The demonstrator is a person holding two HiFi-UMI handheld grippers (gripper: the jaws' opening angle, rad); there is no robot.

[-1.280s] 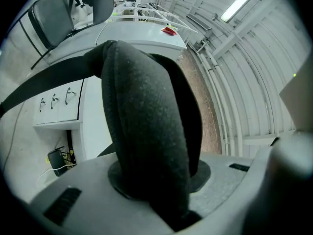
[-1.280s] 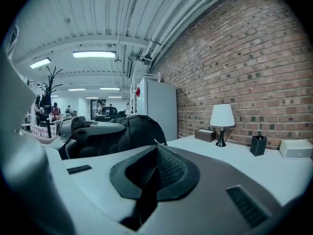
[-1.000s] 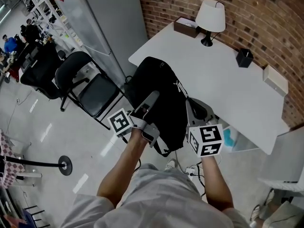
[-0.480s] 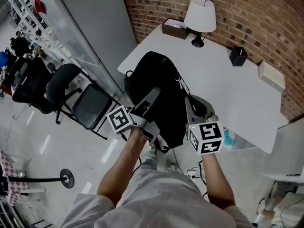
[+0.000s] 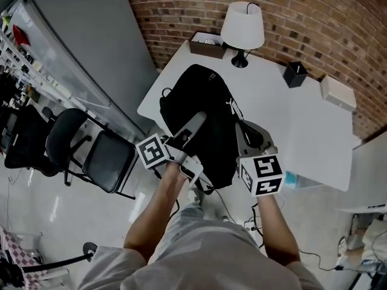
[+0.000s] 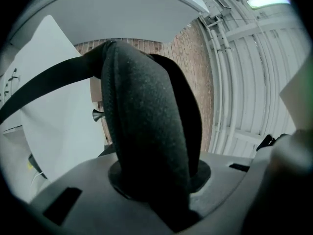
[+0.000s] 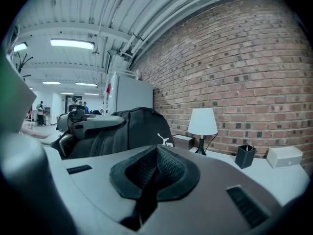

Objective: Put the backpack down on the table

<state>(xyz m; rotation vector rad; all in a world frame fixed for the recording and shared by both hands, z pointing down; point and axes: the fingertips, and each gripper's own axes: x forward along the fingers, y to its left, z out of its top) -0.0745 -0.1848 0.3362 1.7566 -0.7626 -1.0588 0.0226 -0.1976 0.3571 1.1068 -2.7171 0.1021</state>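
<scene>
Holds a black fabric backpack [image 5: 202,101] up by its straps with both grippers. Clamps the left gripper [image 5: 192,125] on a thick padded black shoulder strap [image 6: 142,131], jaws pressed against it from either side. Pinches a black mesh strap [image 7: 154,173] in the right gripper [image 5: 247,135], jaws clenched on the fabric. Carries the backpack just ahead of and between the two grippers, far end over the near corner of a white rectangular table [image 5: 308,138], near end past the table's edge, close to the grippers. Cannot tell whether it touches the tabletop. Beyond the grippers, past the backpack: a white-shaded lamp on a black base [image 5: 242,26], a dark brown box [image 5: 205,43], a small black square pen holder [image 5: 294,74] and a flat white box [image 5: 337,92], all close to a red brick wall [image 5: 314,11]. Out to the left gripper's outer side, a black padded chair [image 5: 106,162].
</scene>
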